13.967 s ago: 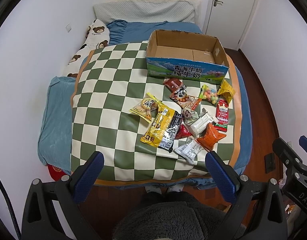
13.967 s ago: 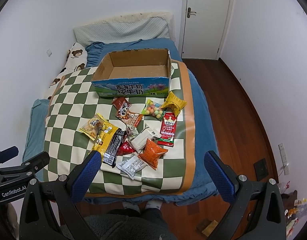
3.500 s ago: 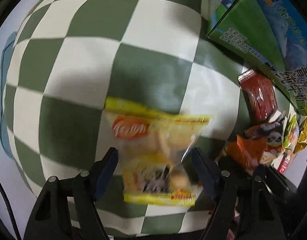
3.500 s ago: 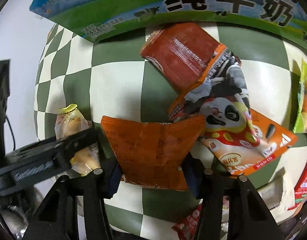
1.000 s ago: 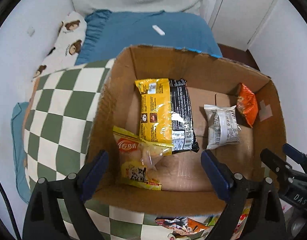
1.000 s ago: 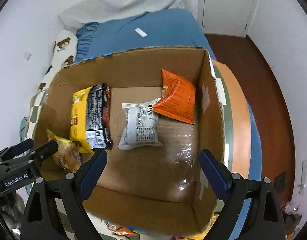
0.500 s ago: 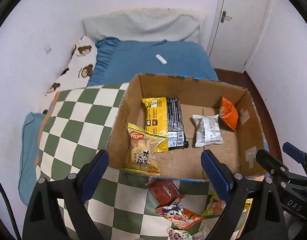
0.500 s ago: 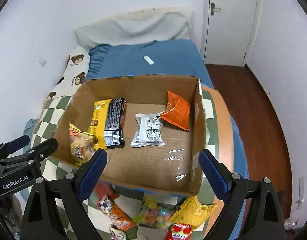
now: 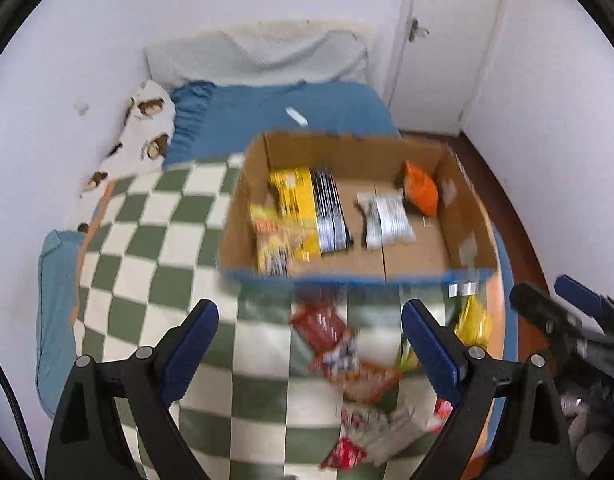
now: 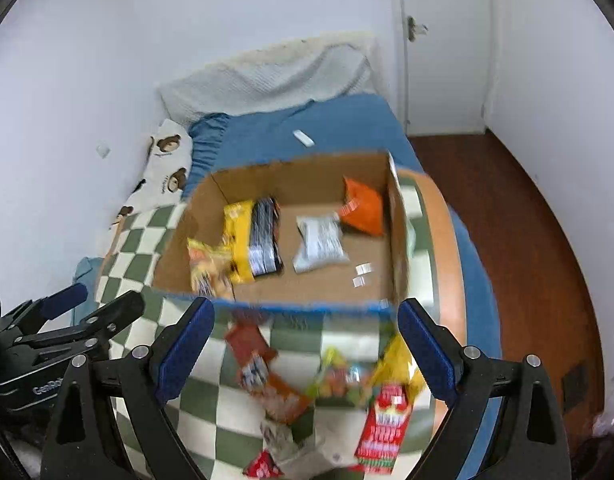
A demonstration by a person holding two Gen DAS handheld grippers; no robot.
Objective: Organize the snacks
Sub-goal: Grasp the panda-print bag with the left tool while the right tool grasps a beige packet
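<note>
A cardboard box (image 9: 463, 216) (image 10: 399, 240) stands on the checkered cloth (image 9: 155, 240) on the bed. Inside it lie a yellow-and-black packet (image 9: 307, 208) (image 10: 255, 236), a yellow biscuit bag (image 9: 273, 240) (image 10: 207, 268), a white packet (image 9: 385, 220) (image 10: 319, 240) and an orange bag (image 9: 421, 194) (image 10: 363, 208). Several loose snacks (image 9: 347, 360) (image 10: 331, 392) lie on the cloth in front of the box. My left gripper (image 9: 309, 344) hangs open above them with nothing between its fingers. My right gripper (image 10: 305, 344) is wide, its jaws closing slightly, with nothing between them.
A grey pillow (image 9: 259, 56) and a bear-print pillow (image 10: 167, 164) lie at the head of the blue bed. A white door (image 10: 443, 40) and wooden floor (image 10: 519, 216) are on the right. A small white object (image 10: 303, 138) lies on the sheet behind the box.
Both grippers have pulled back and up from over the box. The box now looks smaller and farther, and the loose snacks in front of it have come into view.
</note>
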